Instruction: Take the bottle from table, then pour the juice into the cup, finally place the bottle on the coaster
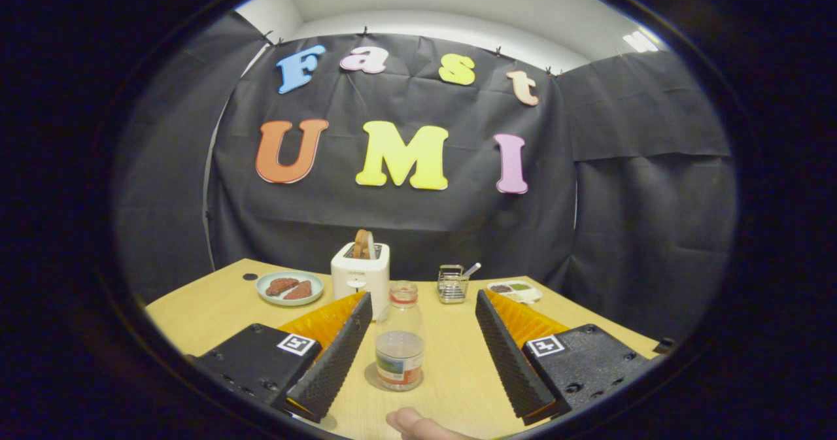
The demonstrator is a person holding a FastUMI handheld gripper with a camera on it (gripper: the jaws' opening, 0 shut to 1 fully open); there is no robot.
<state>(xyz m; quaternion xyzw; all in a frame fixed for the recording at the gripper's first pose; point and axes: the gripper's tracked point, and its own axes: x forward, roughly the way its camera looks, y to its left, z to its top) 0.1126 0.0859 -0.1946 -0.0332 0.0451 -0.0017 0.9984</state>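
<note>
The bottle point(399, 337) stands upright on a coaster point(376, 380) on the table point(209, 316), between my fingers point(333, 355), touching neither. My gripper point(418, 355) is spread wide. At twelve o'clock beyond it sits a toaster point(360, 270), a plate point(290, 288) at ten o'clock, a wire basket point(452, 284) at one. A fingertip point(418, 425) shows at six.

**Colours on the worktop**

The worktop point(196, 316) is pale wood-yellow. The bottle point(399, 342) is clear with a red, white and green label. The toaster point(360, 273) is white. A pale green plate point(290, 289) carries reddish-brown slices. The wire rack point(452, 284) is silver.
</note>
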